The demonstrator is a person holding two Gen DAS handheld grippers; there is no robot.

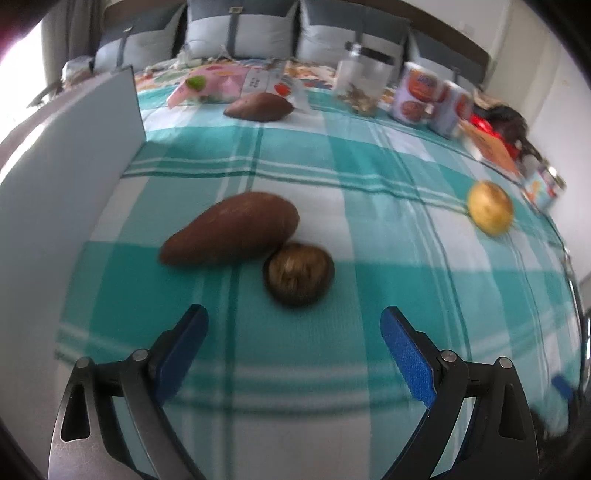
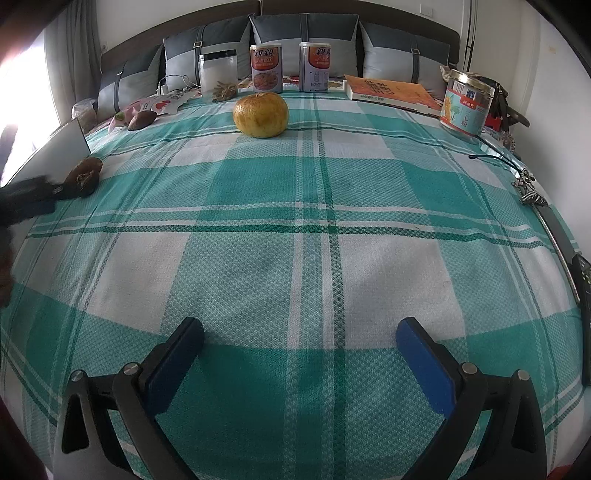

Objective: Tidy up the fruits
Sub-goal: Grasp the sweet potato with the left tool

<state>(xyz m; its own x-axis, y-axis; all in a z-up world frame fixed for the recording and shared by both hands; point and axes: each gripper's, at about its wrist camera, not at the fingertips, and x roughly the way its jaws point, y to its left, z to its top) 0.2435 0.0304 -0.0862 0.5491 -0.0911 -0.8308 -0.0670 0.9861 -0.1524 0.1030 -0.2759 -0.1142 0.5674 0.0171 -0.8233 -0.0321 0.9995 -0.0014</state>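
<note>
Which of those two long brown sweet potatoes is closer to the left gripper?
The big sweet potato touching the round brown fruit, just ahead of the open left gripper. The other one lies far back by the snack packets.

A bed (image 2: 295, 229) spread with a teal-and-white checked cover, grey two-tone pillows (image 2: 304, 37) lined against a dark headboard (image 2: 406, 23), white walls (image 2: 535, 55) behind, daylight through a curtained window (image 2: 22, 74) at left

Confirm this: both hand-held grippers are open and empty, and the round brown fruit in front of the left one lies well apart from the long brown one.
Not apart. In the left wrist view the round brown fruit touches the long brown one. The left hand-held gripper and right hand-held gripper are indeed open and empty.
</note>
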